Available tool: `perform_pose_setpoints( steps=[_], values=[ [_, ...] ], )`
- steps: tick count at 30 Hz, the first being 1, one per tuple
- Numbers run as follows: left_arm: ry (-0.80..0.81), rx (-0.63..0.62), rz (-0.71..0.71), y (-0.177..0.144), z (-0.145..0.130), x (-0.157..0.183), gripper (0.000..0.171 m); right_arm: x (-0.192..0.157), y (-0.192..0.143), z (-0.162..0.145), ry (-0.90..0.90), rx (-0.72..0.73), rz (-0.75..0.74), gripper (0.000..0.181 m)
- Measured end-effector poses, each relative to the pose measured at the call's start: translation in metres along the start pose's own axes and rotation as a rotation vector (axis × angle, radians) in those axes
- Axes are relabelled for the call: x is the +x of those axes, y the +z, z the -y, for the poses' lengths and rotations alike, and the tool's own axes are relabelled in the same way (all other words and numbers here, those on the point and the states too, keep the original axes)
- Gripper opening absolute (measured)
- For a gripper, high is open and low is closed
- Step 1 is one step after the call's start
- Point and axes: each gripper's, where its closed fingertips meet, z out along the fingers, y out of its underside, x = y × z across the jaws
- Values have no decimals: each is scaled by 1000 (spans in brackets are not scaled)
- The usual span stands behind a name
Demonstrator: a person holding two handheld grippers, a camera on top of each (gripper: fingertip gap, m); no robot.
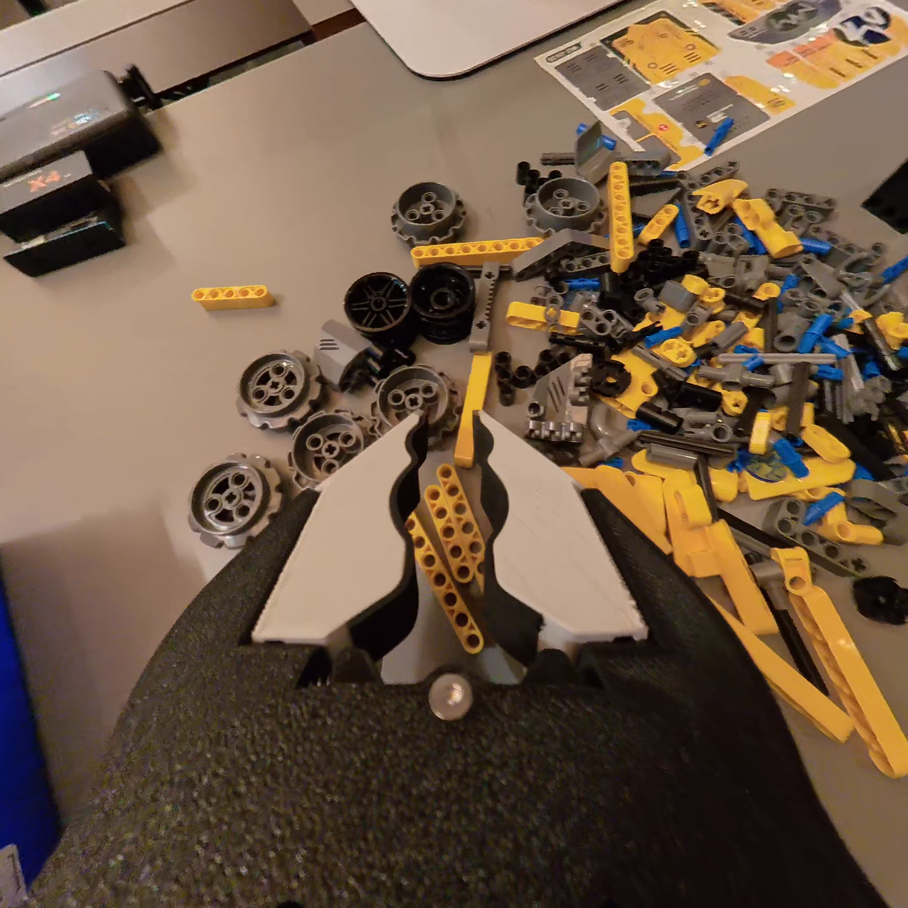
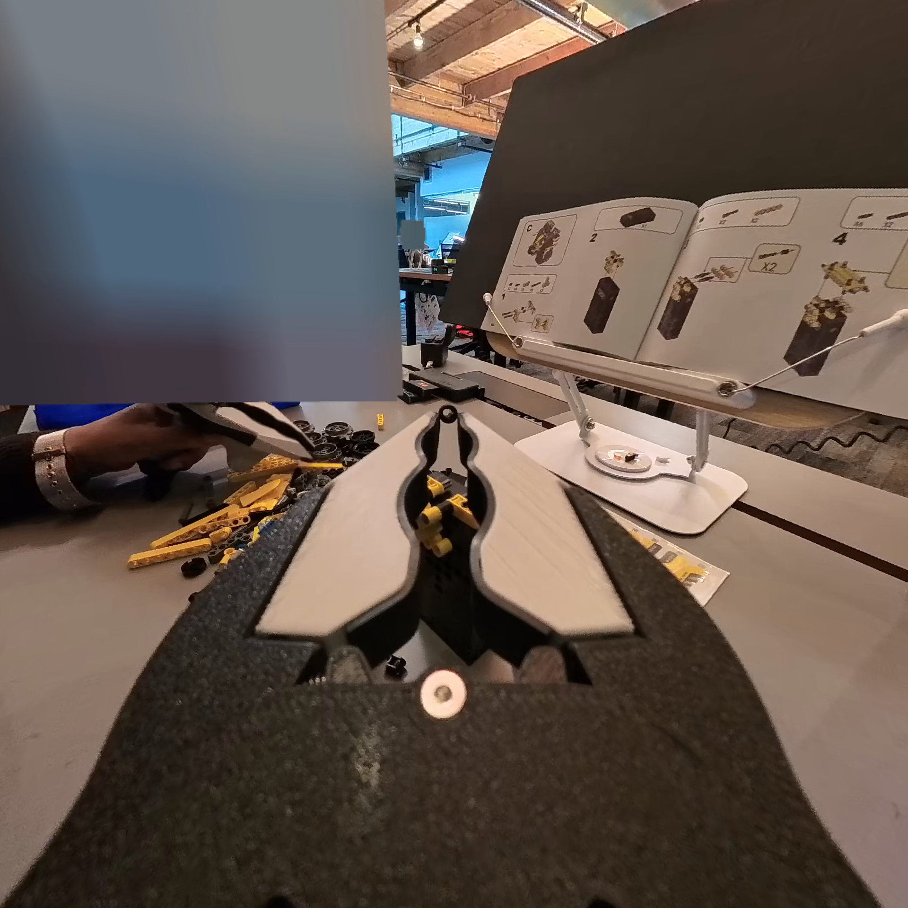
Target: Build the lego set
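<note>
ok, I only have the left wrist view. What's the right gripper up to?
Observer: The right gripper is shut on a small black round piece at its very tips.
Operator: Anything under it?
Observer: A black block topped with yellow and grey pieces shows through the gap between its fingers.
Operator: Is there a manual anywhere?
Observer: Yes, an open booklet sits on a white stand, to the right of that gripper.
</note>
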Motion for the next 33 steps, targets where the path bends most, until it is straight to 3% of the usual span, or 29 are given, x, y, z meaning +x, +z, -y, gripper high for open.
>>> perform_pose_setpoints(
  steps=[7,14,19,22,26,33],
  values=[
    [-9,45,-55,-5,5,5,17,0,0,0,-1,0,0,5],
    [105,59,-187,-9,5,33,17,0,1,-1,-2,-4,1,6],
    [144,41,-202,-7,2,39,18,-1,1,-1,-4,-4,1,5],
    [125,37,-199,-7,3,37,25,-1,1,-1,-6,-4,0,5],
    [117,57,-211,-9,5,38,51,-1,1,-1,-7,-4,1,5],
    [104,35,-246,-7,3,43,52,-1,0,0,-3,0,1,5]
  ],
)
